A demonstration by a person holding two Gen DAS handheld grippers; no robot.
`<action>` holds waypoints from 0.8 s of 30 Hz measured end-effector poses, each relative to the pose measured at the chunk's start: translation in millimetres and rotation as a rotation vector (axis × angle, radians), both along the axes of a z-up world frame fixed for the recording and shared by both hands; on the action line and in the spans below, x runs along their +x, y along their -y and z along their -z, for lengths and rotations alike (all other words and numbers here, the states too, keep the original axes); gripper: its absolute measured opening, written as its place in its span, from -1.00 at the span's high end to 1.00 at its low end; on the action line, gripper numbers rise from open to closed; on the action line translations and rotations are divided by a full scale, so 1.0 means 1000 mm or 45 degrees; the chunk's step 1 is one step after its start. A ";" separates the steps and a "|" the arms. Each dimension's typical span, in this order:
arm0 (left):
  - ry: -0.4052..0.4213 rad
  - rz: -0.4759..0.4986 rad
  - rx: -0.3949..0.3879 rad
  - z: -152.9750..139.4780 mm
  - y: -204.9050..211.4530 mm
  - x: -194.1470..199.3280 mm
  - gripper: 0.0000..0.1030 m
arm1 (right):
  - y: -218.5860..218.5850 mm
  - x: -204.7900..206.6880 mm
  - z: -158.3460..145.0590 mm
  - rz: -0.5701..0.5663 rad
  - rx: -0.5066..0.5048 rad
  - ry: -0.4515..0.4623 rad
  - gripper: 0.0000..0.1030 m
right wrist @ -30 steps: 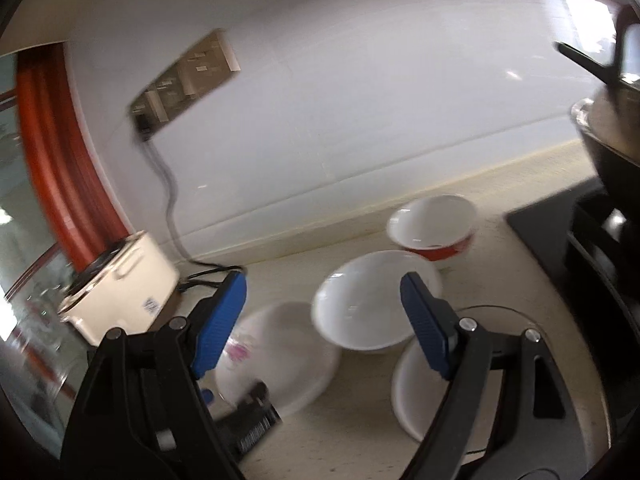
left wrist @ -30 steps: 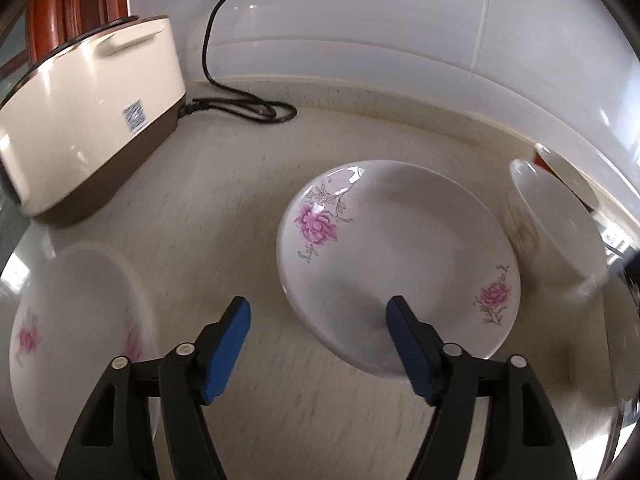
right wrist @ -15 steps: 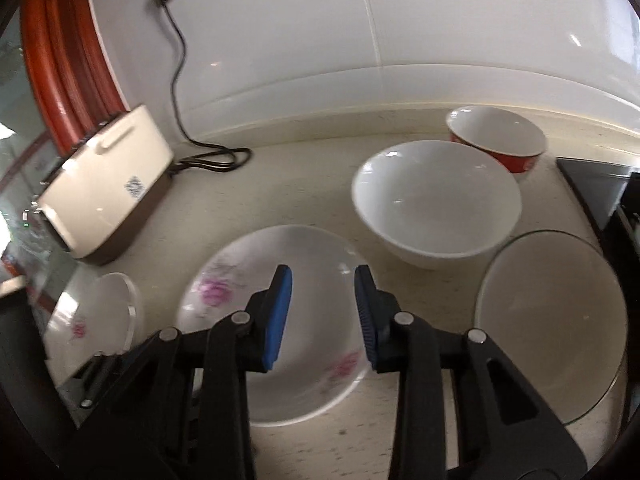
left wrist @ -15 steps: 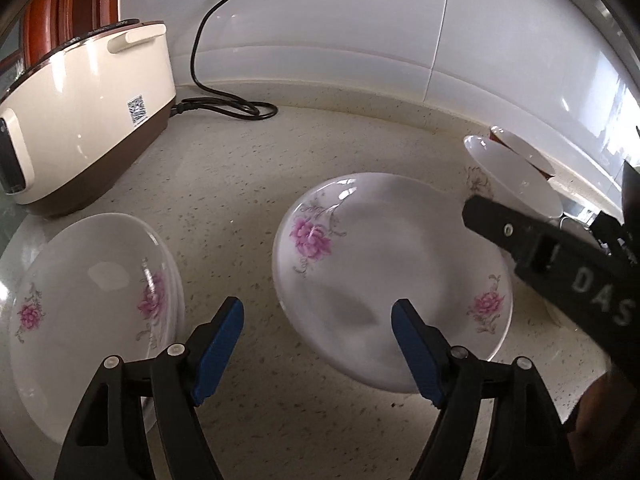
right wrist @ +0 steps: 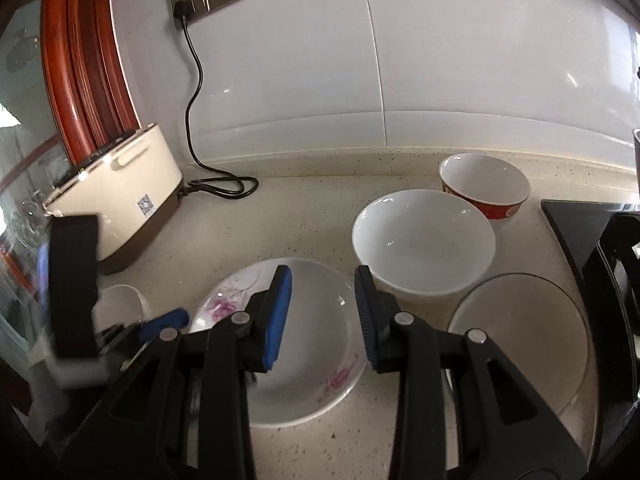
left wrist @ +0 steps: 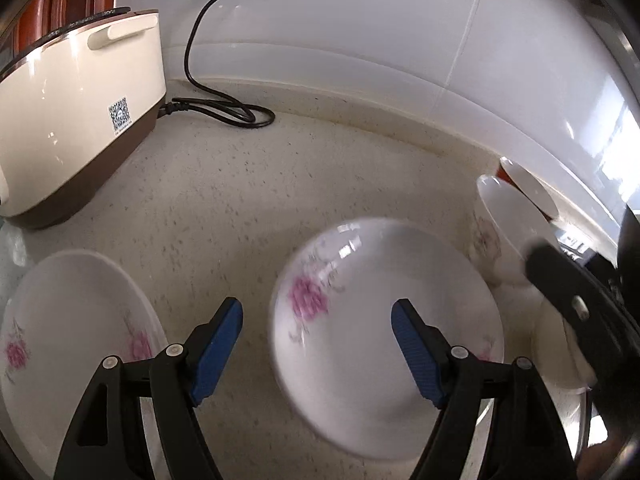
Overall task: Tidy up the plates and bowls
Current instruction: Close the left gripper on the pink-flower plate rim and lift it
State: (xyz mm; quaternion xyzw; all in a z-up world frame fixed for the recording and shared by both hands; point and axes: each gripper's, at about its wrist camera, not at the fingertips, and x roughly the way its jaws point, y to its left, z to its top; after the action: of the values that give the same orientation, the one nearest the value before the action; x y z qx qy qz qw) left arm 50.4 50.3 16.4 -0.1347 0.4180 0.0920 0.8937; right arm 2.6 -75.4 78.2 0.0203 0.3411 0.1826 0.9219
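Observation:
A flowered plate [left wrist: 384,320] [right wrist: 312,344] lies on the counter and looks blurred in the left wrist view. My left gripper [left wrist: 318,340] hangs open just above its near rim, with nothing between the blue pads. A second flowered plate [left wrist: 76,340] [right wrist: 120,308] sits to the left. My right gripper [right wrist: 323,312] hovers over the first plate, its jaws narrowed but open and empty. Its black body [left wrist: 572,300] shows at the right of the left wrist view. A white bowl [right wrist: 424,240] [left wrist: 504,232] and a red bowl [right wrist: 484,184] [left wrist: 528,188] stand behind.
A cream appliance [left wrist: 80,120] [right wrist: 120,200] with a black cord [left wrist: 224,108] stands at the back left against the tiled wall. A round glass lid [right wrist: 520,340] lies at the right beside a black stove [right wrist: 600,240].
My right gripper went from wide open to a narrow gap and dropped over the flowered plate. The left gripper drew back and turned left, so both plates sit lower in its view.

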 end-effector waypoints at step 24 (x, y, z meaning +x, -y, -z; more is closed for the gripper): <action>-0.043 0.077 0.044 0.014 -0.010 0.035 -0.27 | -0.034 -0.014 0.053 0.033 -0.175 -0.163 0.13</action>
State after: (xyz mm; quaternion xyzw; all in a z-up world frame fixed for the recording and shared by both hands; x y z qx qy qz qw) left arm 85.5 60.6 2.1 -0.1047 0.4353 0.0743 0.8911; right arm -11.2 -41.3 25.4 -0.0268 0.4106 0.1450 0.8998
